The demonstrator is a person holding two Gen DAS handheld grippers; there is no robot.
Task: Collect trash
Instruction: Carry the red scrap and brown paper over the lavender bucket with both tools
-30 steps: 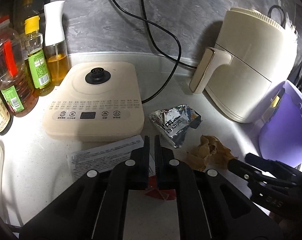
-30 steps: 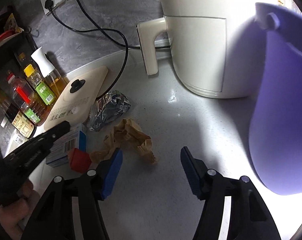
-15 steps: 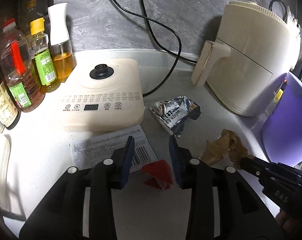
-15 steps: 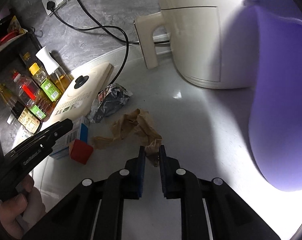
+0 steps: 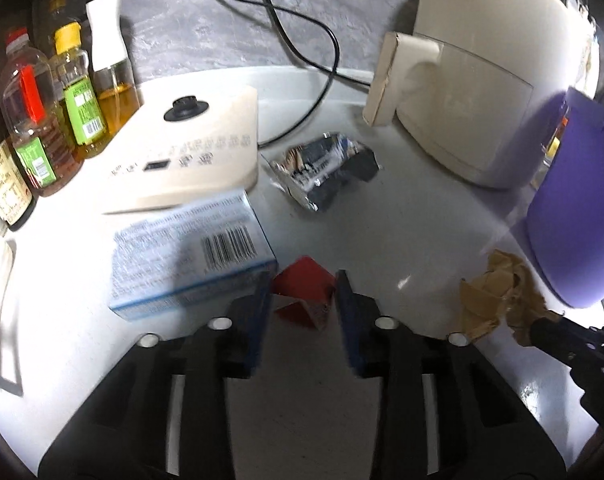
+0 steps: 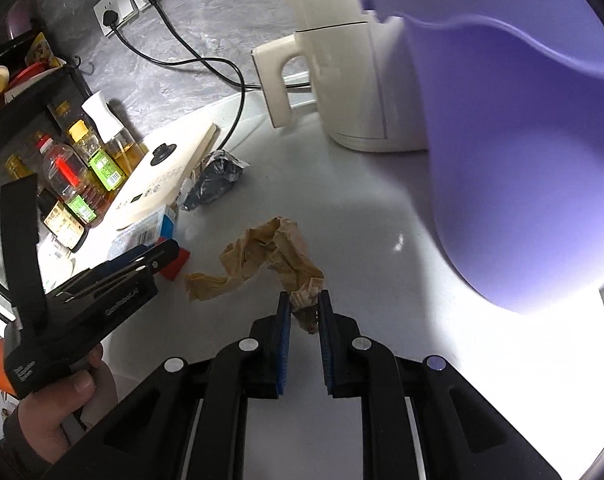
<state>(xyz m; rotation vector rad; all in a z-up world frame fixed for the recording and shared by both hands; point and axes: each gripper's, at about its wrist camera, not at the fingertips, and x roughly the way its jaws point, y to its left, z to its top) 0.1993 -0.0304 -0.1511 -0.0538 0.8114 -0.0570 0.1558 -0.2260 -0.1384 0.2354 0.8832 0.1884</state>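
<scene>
since half a second ago the left gripper point(image 5: 302, 280) has pushed forward, so its spread fingers now flank the red scrap point(image 5: 302, 288) instead of sitting short of it, and the right gripper point(image 6: 304, 300) has lifted the end of the brown paper point(image 6: 261, 256) toward the purple bin point(image 6: 522, 160), which fills more of its view than before.

left fingers point(image 5: 257, 304) stand released, one on each side of the red scrap, not pressing it as far as the blur lets one tell. the scrap lies on the white counter point(image 5: 402, 232), touching the near corner of the white and blue box point(image 5: 189, 248). beyond it the crumpled foil wrapper point(image 5: 322, 168) rests by the corner of the cream induction cooker point(image 5: 189, 152).

right fingers point(image 6: 283, 312) are clenched on one end of the brown paper; the rest of the strip trails off to the left, and whether it touches the counter cannot be told. the bin stands just to the right, close beside the cream air fryer point(image 6: 342, 80). oil bottles point(image 5: 45, 120) line the left edge, and black cords point(image 6: 205, 64) run to wall sockets.
</scene>
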